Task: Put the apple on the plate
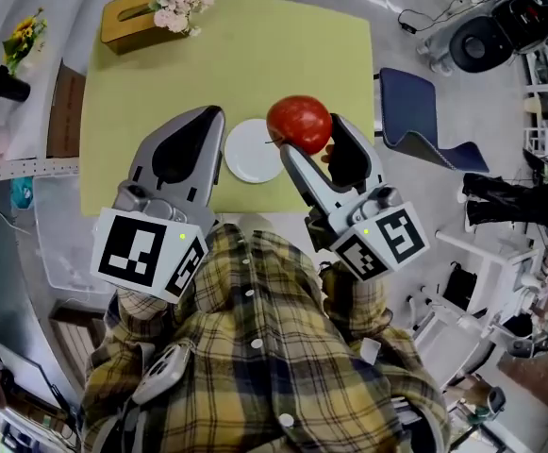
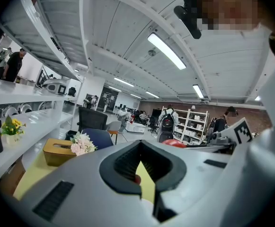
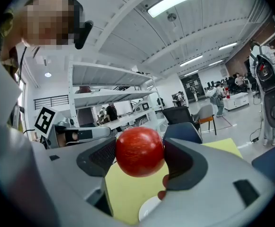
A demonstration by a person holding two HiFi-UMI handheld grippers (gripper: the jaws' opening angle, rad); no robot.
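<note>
The right gripper jaws clamp the red apple over the table beside the white plate. The left gripper jaws sit closed and empty.

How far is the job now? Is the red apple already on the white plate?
Not yet. Done: the right gripper has the round red apple clamped, off the yellow-green table. In hand: carrying it, just beside the empty round white plate. Left: set it on the plate and release.
</note>
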